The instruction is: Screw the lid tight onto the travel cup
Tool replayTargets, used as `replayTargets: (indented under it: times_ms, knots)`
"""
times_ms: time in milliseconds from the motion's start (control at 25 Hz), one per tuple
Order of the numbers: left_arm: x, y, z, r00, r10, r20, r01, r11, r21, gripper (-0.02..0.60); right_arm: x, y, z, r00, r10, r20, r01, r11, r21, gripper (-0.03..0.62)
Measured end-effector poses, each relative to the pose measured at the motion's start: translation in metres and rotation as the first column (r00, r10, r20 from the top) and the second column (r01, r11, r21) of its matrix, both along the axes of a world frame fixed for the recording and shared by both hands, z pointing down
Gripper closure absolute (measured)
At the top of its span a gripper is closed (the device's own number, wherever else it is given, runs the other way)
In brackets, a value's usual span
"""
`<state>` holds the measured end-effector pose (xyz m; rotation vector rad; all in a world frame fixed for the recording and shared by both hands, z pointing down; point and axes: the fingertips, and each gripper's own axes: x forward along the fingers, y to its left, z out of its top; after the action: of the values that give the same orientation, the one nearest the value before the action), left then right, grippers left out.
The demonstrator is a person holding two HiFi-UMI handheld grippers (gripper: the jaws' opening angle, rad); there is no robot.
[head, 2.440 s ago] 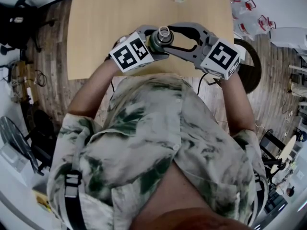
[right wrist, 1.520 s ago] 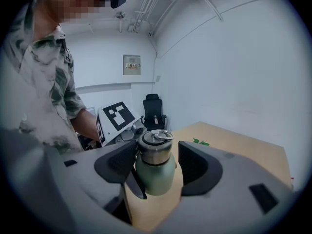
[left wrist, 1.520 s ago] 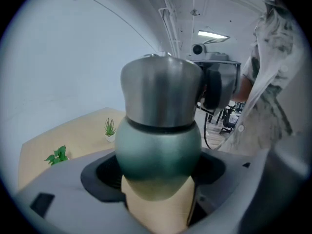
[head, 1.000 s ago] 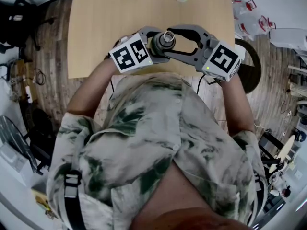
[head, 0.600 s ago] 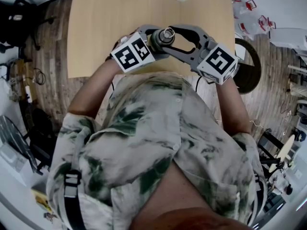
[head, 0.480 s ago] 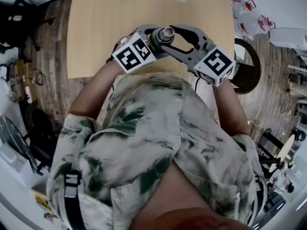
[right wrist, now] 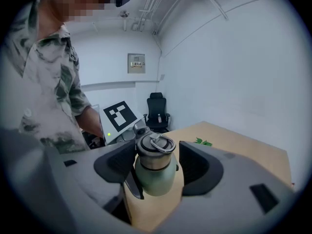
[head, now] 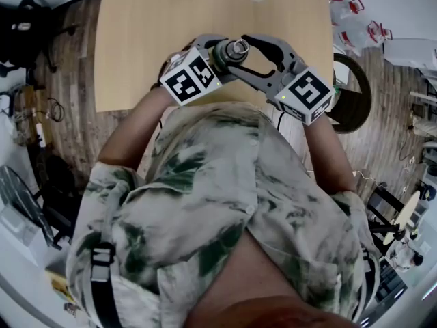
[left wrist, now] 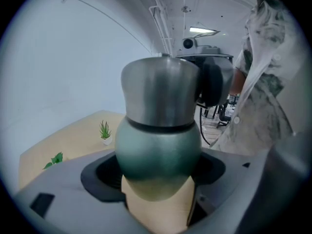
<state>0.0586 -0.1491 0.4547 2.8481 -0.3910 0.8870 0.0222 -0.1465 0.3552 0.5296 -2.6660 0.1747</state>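
Over the table [head: 136,53] we held the left gripper [left wrist: 157,177] clamped on the green body of the travel cup [left wrist: 158,145], which stood upright between its jaws. The right gripper [right wrist: 155,165] straddled the lid [right wrist: 155,149] with its jaws wide. They had just opened further, and the pads stood clear of it. The lid sat on the cup, so we judged only a final tightening turn, if any, remained. Since the earliest frame the right gripper had rolled, its rear swinging toward our chest.
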Motion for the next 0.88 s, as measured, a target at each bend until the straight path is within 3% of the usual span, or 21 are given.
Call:
replayTargets:
  times_ms: [400, 520, 680, 880]
  knots:
    - [0.004, 0.021, -0.007, 0.983, 0.181, -0.044, -0.182, 0.983, -0.016, 0.199, -0.002, 0.012, -0.009, 0.971, -0.228, -0.069, 0.231, 0.972, 0.040, 0.295]
    - [0.008, 0.026, -0.007, 0.976, 0.211, -0.047, -0.212, 0.977, -0.025, 0.199, -0.002, 0.018, -0.009, 0.962, -0.262, -0.075, 0.266, 0.963, 0.040, 0.329]
    - [0.008, 0.024, -0.007, 0.979, 0.198, -0.042, -0.199, 0.980, -0.023, 0.199, -0.002, 0.018, -0.009, 0.966, -0.249, -0.067, 0.252, 0.966, 0.052, 0.349]
    - [0.004, 0.014, -0.002, 0.991, 0.131, -0.026, -0.132, 0.991, -0.024, 0.199, -0.003, 0.010, -0.004, 0.986, -0.158, -0.060, 0.160, 0.986, 0.044, 0.350]
